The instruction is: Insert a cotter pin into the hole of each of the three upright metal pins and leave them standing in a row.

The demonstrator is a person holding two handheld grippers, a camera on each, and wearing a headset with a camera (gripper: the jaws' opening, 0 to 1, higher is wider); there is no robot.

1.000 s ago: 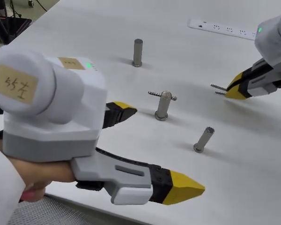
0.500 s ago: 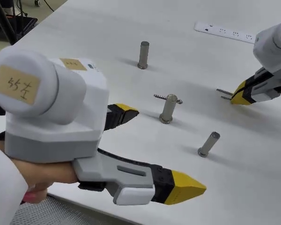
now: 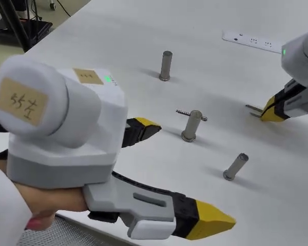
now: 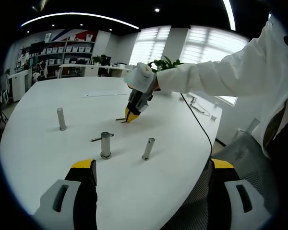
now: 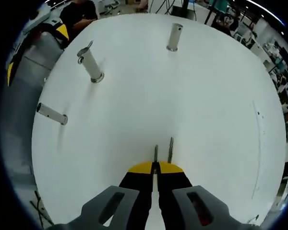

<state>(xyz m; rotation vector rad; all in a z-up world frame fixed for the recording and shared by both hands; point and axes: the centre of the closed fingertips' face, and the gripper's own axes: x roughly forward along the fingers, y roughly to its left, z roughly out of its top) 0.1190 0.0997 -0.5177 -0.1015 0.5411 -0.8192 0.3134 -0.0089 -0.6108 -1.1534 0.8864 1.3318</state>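
**Right claw clenched on a cotter pin, off to the side of the row**

The right gripper (image 3: 271,111) is closed, its yellow tips pinched on a cotter pin (image 3: 254,109). In the right gripper view the two legs of this cotter pin (image 5: 171,148) stick straight out ahead of the shut jaws, low over the white table (image 3: 118,56). Whether they touch the table is not clear. The held pin is well apart from all three metal pins, out to the right of the row.

The middle pin (image 3: 191,126) stands upright and carries a second cotter pin (image 3: 185,113) through its hole, just below the top. The far pin (image 3: 166,65) and the near pin (image 3: 235,166) stand bare.

The left gripper (image 3: 197,175) is released, its jaws spread wide. It sits close to the person, with the middle pin and the near pin ahead of it in the left gripper view.

A power strip (image 3: 251,41) lies at the far side of the table.
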